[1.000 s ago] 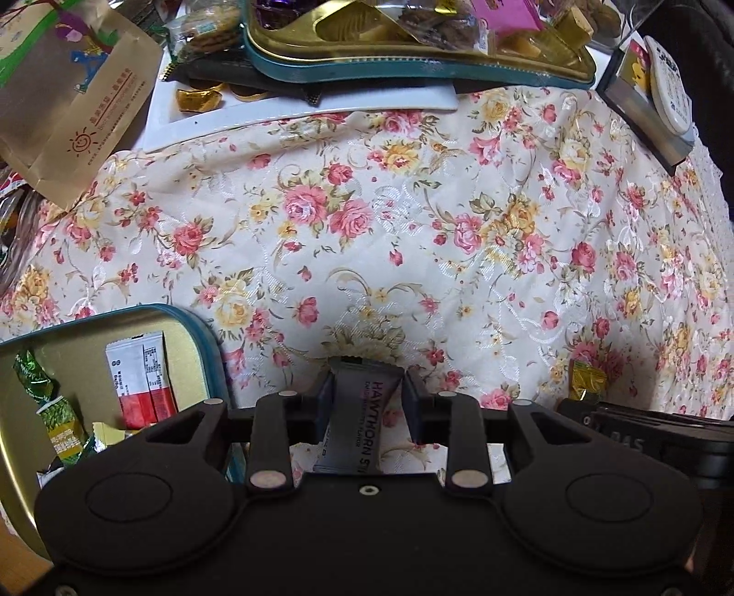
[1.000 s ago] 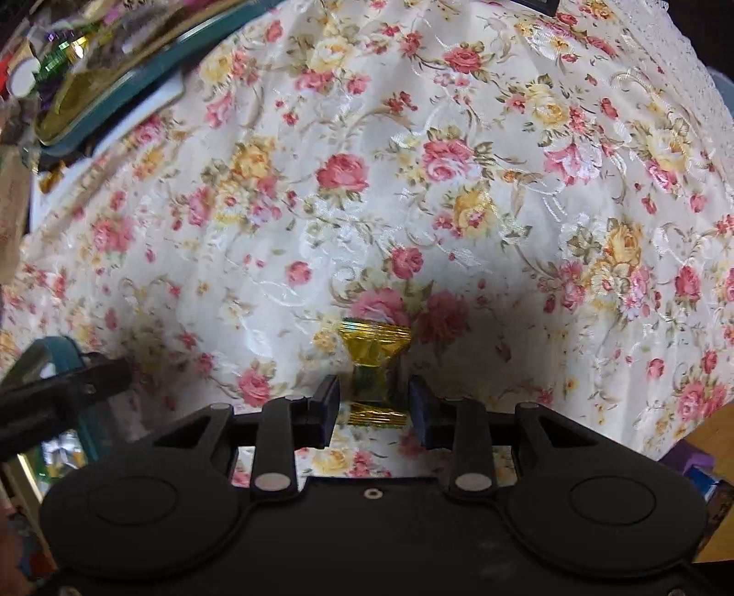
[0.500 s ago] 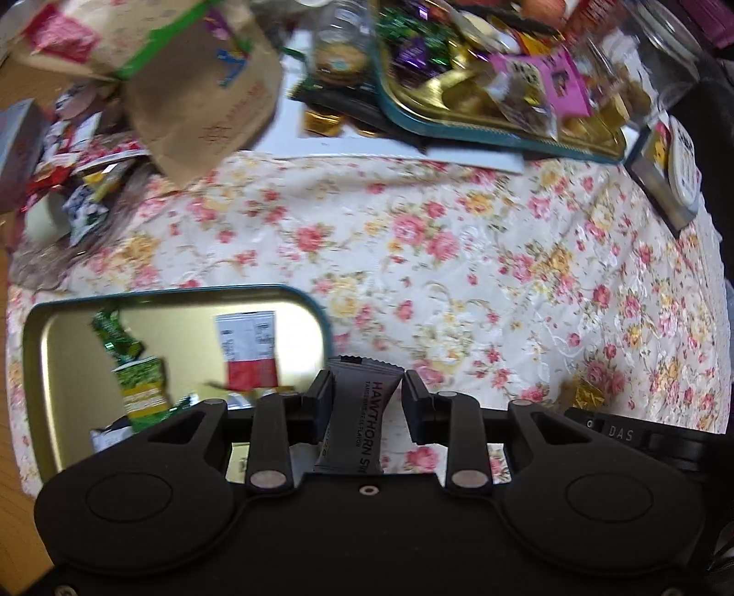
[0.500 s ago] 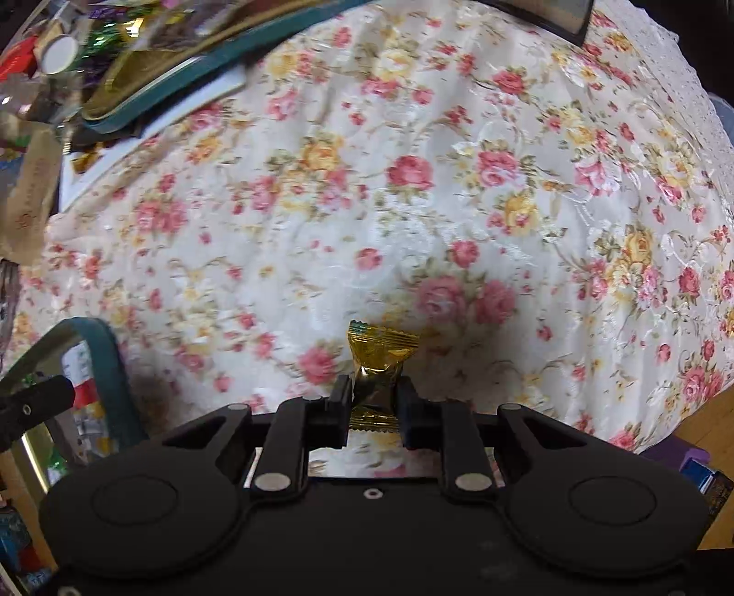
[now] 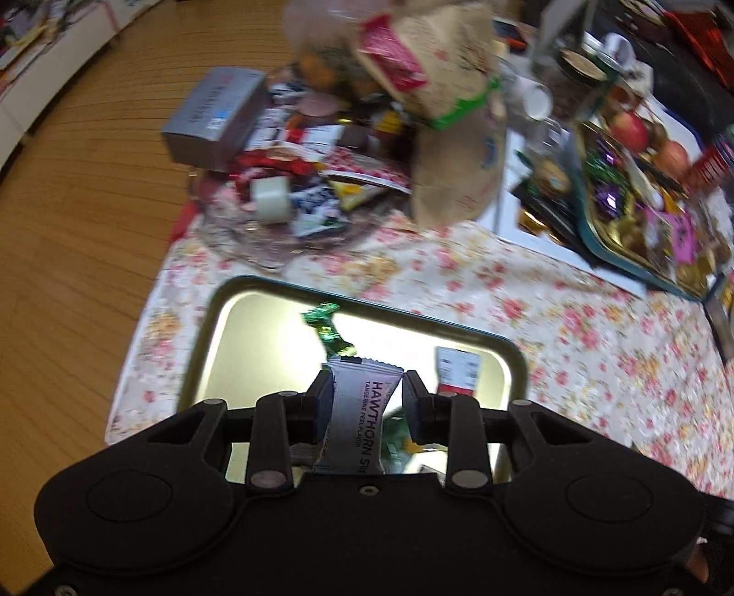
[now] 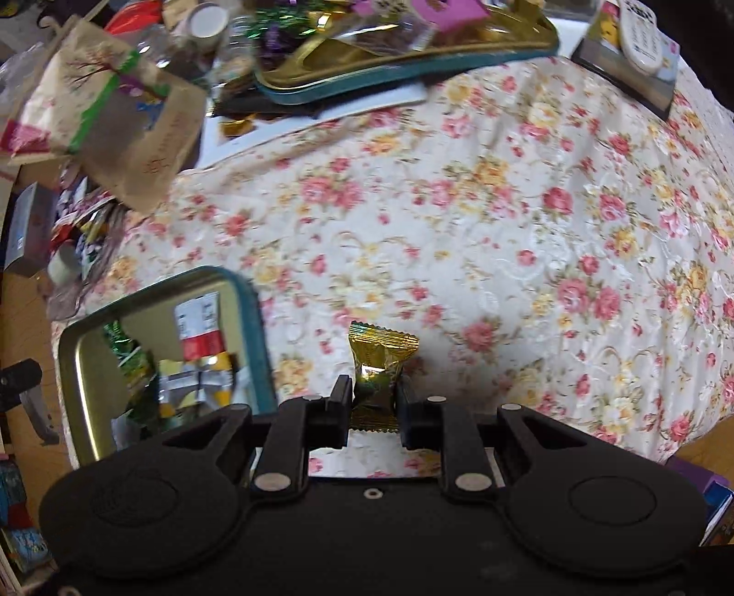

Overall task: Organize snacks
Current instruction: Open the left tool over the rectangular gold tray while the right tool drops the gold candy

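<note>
A cloth-covered table over a warm wooden plank floor

The cream tablecloth with pink and yellow roses point(image 6: 504, 238) covers the table top and shines under soft indoor light. The honey-brown wooden plank floor point(image 5: 78, 192) runs along the table's left side, reaching a low white cabinet point(image 5: 69, 41) at the far left; more floor shows past the cloth's near right edge.

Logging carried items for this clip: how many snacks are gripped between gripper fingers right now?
2. A grey hawthorn stick packet sits in the left gripper above the gold tin; a gold-wrapped candy sits in the right gripper above the floral tablecloth.
</note>
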